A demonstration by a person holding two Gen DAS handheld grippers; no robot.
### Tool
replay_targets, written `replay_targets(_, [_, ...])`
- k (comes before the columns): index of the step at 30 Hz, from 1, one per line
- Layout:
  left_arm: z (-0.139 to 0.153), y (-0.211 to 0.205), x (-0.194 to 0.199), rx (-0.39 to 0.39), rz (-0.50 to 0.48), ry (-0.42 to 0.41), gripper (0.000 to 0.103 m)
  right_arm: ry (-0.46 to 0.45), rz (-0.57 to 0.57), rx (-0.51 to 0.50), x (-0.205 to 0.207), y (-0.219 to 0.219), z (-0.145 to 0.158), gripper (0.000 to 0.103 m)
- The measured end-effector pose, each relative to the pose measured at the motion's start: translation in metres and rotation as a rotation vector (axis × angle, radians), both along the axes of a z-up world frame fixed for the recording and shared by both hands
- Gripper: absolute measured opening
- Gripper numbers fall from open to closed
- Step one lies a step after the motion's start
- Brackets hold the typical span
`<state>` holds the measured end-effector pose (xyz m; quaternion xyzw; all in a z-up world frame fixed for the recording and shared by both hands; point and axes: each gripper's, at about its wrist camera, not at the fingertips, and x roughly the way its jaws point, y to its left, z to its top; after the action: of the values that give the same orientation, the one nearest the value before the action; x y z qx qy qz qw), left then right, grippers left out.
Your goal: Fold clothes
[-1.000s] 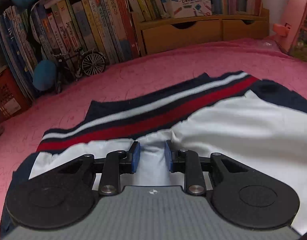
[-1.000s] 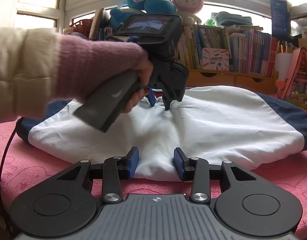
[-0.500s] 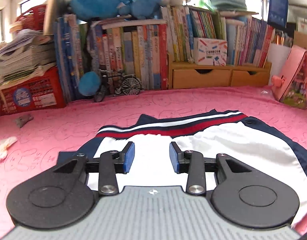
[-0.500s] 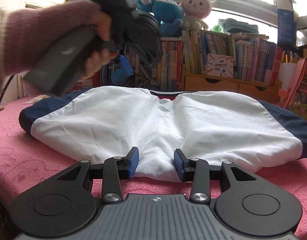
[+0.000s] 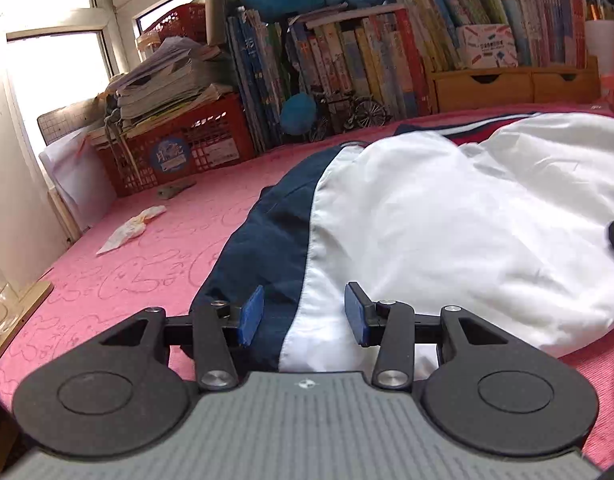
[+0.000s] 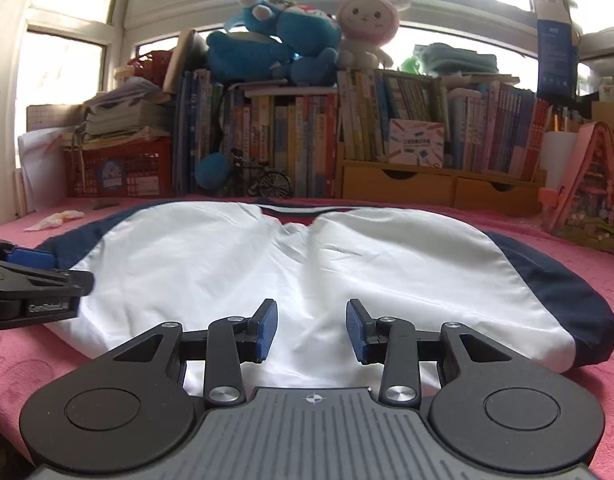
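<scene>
Nearest, the right gripper hovers at the near hem of a white and navy jacket, jaws spread wide and holding nothing. The left gripper, jaws equally wide and empty, sits low at the jacket's near left edge, over the seam between navy and white. The jacket lies spread on the pink surface, both white halves turned in toward the middle, the striped collar farthest; further folding appears to remain. A second ago the left gripper was far over the collar; it has since lifted and come back to this near-left corner.
</scene>
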<state>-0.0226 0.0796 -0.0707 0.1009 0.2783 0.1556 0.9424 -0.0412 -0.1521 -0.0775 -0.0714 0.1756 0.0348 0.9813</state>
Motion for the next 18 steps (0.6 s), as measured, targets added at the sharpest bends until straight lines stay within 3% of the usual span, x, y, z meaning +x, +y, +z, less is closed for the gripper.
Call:
replay_targets(5, [-0.008,0.025,-0.009,0.101,0.094,-0.009,0.048,0.015,-0.115,-0.071,0.013,-0.037,-0.004,0.038])
replay_targets(6, [-0.007,0.033,-0.012,0.079,0.112,-0.013,0.055,0.018,-0.137,-0.085,0.015,-0.045,-0.005,0.038])
replay_targets(8, [0.001,0.037,-0.020,0.047,0.157,-0.037,0.057,0.017,-0.215,-0.110,0.019,-0.070,-0.004,0.038])
replay_targets(10, [0.013,0.032,-0.031,0.016,0.185,-0.077,0.051,0.019,-0.289,-0.017,0.013,-0.095,0.004,0.039])
replay_targets(12, [0.028,0.008,-0.044,-0.042,0.105,-0.156,0.051,0.021,-0.362,0.080,0.008,-0.121,0.013,0.041])
replay_targets(16, [0.045,-0.060,-0.048,-0.174,-0.113,-0.207,0.051,0.097,-0.283,0.440,-0.009,-0.146,0.012,0.047])
replay_targets(18, [0.042,-0.091,-0.040,-0.236,-0.217,-0.185,0.043,0.111,-0.260,0.467,-0.007,-0.143,0.012,0.049])
